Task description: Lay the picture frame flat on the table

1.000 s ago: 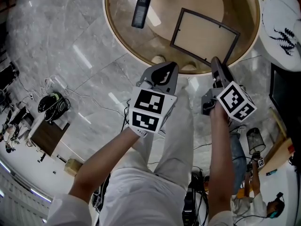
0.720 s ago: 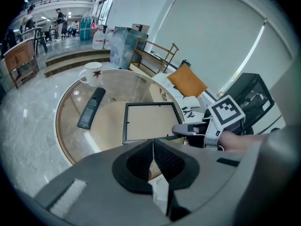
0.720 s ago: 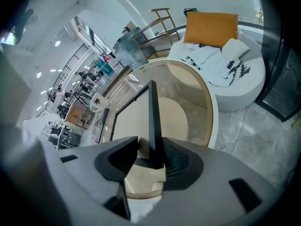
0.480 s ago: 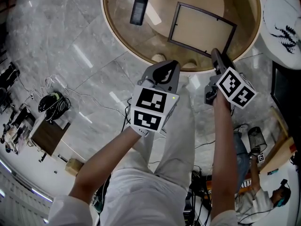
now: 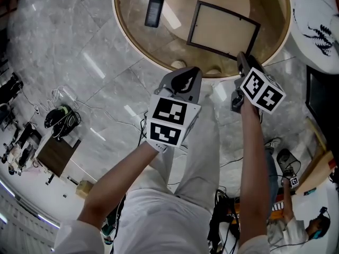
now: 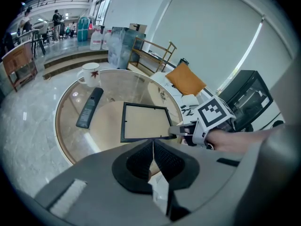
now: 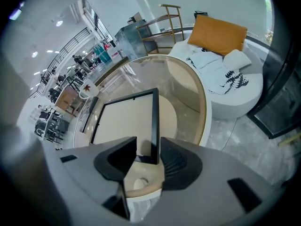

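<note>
The black picture frame (image 5: 222, 29) with its pale backing lies flat on the round glass-topped table (image 5: 132, 41). My right gripper (image 5: 242, 58) is at the frame's near right corner. In the right gripper view the frame (image 7: 127, 117) has that corner between the jaws of the right gripper (image 7: 148, 147). The jaws are opening: the left pad stands clear of the frame, and the frame's edge is close against the right pad. My left gripper (image 5: 192, 74) hangs in front of the table's near rim, shut and empty; the left gripper view shows its pads (image 6: 153, 142) together, with the frame (image 6: 145, 121) beyond.
A dark remote (image 5: 154, 4) lies on the table left of the frame, and a white mug (image 6: 89, 73) stands at the far rim. A white seat (image 5: 318, 20) with an orange cushion (image 7: 218, 34) is to the right. Cables and bags lie on the marble floor.
The right gripper has drawn in to the table's near rim, still at the frame's near right corner. The frame sits a little further from me in the head view. The left gripper has stayed put.
</note>
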`<action>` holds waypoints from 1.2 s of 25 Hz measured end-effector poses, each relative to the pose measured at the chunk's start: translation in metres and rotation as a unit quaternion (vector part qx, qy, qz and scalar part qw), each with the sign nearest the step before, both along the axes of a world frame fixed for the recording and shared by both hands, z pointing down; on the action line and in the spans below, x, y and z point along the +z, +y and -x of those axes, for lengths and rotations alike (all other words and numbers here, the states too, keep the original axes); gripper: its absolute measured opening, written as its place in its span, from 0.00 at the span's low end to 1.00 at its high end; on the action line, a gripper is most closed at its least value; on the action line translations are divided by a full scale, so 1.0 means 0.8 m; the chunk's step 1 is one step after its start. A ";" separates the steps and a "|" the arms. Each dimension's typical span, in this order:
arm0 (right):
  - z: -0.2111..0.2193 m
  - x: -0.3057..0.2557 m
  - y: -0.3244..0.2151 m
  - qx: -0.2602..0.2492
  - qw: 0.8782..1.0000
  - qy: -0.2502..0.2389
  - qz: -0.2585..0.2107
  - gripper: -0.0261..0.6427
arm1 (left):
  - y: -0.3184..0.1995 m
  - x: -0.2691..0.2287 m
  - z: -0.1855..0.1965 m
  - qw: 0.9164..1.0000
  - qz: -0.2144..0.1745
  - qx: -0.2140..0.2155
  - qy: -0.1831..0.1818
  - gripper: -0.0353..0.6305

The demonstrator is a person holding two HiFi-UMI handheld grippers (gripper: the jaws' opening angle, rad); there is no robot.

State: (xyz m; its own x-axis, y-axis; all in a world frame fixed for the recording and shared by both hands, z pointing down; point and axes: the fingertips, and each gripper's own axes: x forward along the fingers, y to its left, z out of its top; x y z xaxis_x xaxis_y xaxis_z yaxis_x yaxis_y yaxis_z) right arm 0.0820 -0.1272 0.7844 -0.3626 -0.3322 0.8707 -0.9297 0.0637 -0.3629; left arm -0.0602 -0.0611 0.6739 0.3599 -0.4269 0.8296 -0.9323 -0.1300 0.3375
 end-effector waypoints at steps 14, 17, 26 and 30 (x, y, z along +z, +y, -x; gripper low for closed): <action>0.001 -0.178 0.023 -0.030 0.998 -0.015 -0.047 0.09 | -0.002 -0.147 0.011 0.999 -0.040 0.020 -0.013 0.07; -0.004 -0.243 0.022 -0.035 0.997 -0.011 -0.066 0.08 | -0.002 -0.200 0.014 0.998 -0.053 0.021 -0.013 0.07; -0.004 -0.430 0.041 -0.056 0.991 -0.018 -0.117 0.07 | 0.009 -0.355 0.027 0.995 -0.099 0.015 0.009 0.07; -0.002 -0.508 0.061 -0.063 0.989 -0.028 -0.129 0.07 | 0.012 -0.421 0.033 0.991 -0.129 0.023 0.014 0.07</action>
